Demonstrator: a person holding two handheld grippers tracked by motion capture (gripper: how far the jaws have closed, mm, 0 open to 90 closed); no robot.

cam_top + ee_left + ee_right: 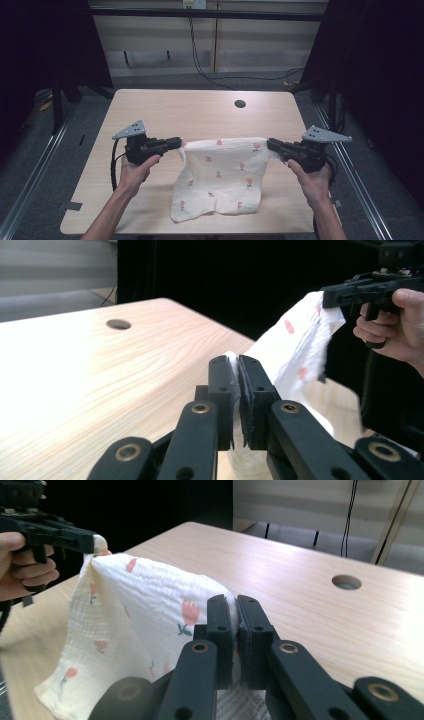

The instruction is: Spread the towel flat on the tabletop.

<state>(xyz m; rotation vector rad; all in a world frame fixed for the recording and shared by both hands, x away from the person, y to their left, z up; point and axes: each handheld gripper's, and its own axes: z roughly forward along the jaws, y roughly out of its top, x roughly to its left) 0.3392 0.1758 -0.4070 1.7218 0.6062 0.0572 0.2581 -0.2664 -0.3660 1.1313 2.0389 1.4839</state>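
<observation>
A white cloth [222, 172] printed with small pink flowers hangs stretched between the two grippers above the wooden table [200, 112]; its lower end drapes onto the tabletop near the front edge. My left gripper [179, 142] is shut on the cloth's upper left corner, and a strip of the cloth [236, 385] shows pinched between its jaws. My right gripper [270, 144] is shut on the upper right corner, with the cloth [150, 610] spreading leftward from its jaws toward the other gripper [92, 542]. In the left gripper view the right gripper [327, 297] holds the far corner.
A round cable hole [240, 104] sits at the back right of the table. Metal rails [35, 175] run along both sides of the table on the floor. A black cable [200, 60] hangs down the wall behind.
</observation>
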